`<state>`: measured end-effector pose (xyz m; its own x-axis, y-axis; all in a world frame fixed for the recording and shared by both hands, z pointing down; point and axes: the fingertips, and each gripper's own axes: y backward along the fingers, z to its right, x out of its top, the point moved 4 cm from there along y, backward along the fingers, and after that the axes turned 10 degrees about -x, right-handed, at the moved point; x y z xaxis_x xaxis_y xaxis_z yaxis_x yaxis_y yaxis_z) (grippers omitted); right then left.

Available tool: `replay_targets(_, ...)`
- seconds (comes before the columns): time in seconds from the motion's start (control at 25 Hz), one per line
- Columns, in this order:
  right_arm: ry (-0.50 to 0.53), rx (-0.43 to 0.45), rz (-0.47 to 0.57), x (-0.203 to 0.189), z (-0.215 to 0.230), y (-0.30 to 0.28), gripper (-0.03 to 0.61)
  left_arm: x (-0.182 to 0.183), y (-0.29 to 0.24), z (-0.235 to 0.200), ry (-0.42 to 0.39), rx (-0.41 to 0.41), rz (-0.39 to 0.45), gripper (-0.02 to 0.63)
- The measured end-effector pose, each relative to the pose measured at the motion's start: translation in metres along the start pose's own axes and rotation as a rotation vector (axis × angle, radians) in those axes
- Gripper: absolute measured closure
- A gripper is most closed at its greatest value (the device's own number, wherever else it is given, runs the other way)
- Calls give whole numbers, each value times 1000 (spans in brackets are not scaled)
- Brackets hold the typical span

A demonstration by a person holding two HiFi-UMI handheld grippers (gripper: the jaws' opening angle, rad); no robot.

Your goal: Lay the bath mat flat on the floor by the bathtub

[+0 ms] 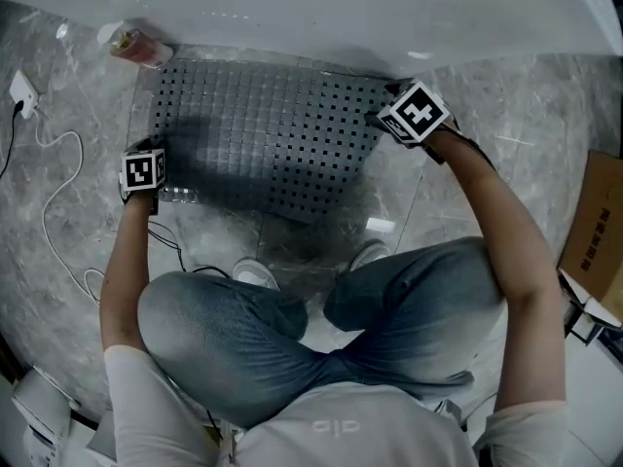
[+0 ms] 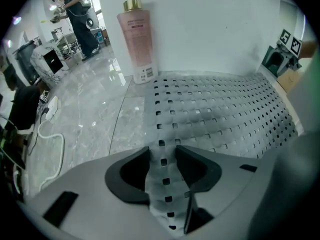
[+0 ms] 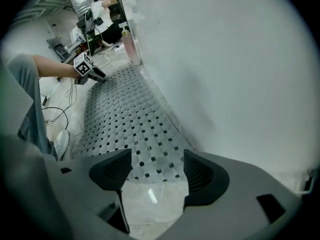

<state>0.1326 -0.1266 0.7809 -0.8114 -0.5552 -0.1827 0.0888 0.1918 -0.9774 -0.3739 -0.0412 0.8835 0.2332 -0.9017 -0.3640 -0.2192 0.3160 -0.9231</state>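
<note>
Though the grey perforated rubber bath mat (image 1: 263,144) lies spread against the white bathtub (image 1: 341,17), the left gripper (image 2: 162,160) pinches its near-left corner and the right gripper (image 3: 152,170) gapes empty: only letting go looks left.

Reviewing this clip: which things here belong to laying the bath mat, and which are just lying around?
Part of the job: bath mat, bathtub, left claw gripping the mat's edge, right claw open.
Lying about: pink pump bottle, white cable, cardboard box.
</note>
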Motion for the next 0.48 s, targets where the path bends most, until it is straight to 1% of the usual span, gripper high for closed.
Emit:
replay_targets(0.12,-78,42,-36,-37,11,0,235,1,-7,1,-1,-3,13,420)
replay_targets(0.2,-158,73,-27,-64,13,0,235,1,-8,1,-1,-1,11,417)
replay_targets(0.28,-268,113,21,-88,13,-4,235,1,-6,2,-2,1,13,417)
replay_targets(0.48,-542,231,206,-128,2,-20,235,-2,-6,3,0,31,6,426)
